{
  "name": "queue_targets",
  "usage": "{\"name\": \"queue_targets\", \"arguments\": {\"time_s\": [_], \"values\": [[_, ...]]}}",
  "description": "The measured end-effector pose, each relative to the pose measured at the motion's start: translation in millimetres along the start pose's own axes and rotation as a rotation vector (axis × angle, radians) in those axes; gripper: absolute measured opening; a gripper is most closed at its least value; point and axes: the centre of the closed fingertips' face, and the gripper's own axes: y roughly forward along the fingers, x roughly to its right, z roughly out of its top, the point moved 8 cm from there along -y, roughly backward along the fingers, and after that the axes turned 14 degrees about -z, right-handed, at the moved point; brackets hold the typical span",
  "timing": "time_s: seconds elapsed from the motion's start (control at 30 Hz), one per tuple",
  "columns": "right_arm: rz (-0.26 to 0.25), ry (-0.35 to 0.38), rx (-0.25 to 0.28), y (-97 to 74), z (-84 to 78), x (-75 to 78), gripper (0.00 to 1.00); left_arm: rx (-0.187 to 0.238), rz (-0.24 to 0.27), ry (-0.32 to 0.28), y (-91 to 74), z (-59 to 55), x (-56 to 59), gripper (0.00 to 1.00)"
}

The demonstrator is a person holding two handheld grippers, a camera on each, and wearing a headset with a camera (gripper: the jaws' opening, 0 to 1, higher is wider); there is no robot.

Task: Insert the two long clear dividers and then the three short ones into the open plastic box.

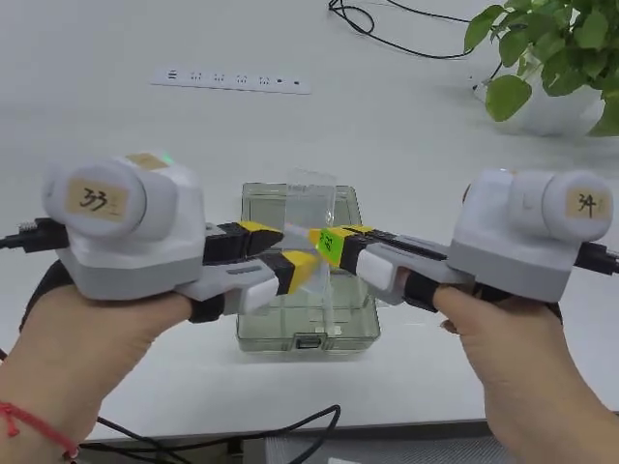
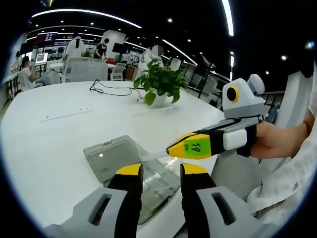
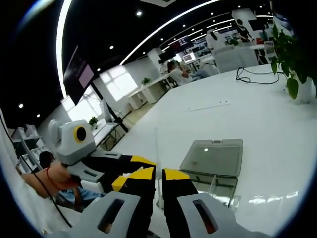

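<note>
Right gripper view: the right gripper [image 3: 158, 172] is pinched almost closed on the thin edge of an upright clear divider [image 3: 155, 144], a grip the head view blurs. In the left gripper view, the left gripper [image 2: 162, 169] has its jaws apart with no visible hold. Below lies the open box [image 3: 213, 158] on the worktop [image 1: 116, 126]. Farther off are a power strip [image 1: 232, 79] and a plant [image 1: 556, 43].

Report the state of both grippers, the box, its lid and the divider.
left gripper, open, jaws apart over the plastic box.
right gripper, shut on the clear divider.
clear divider, upright, held over the plastic box.
plastic box, open.
lid, folded back flat on the table.
</note>
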Motion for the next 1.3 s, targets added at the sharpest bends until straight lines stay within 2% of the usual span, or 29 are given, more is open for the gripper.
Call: {"name": "queue_targets", "arguments": {"time_s": [0.3, 0.8, 0.93, 1.3], "values": [[-0.006, 0.004, -0.007, 0.7, 4.3, -1.3, 0.06, -0.013, -0.017, 0.013, 0.0, -0.7, 2.1, 0.33], [-0.016, 0.009, -0.038, 4.2, 14.5, -4.3, 0.06, -0.028, -0.058, 0.046, -8.9, -8.3, 1.4, 0.35], [-0.026, 0.017, -0.055, 5.6, 18.5, -3.0, 0.06, -0.029, -0.068, 0.064, -14.0, -10.8, -0.2, 0.4], [-0.055, 0.035, -0.126, 14.4, 23.9, -1.7, 0.07, -0.076, -0.087, 0.149, -27.9, -22.0, -8.8, 0.56]]}}
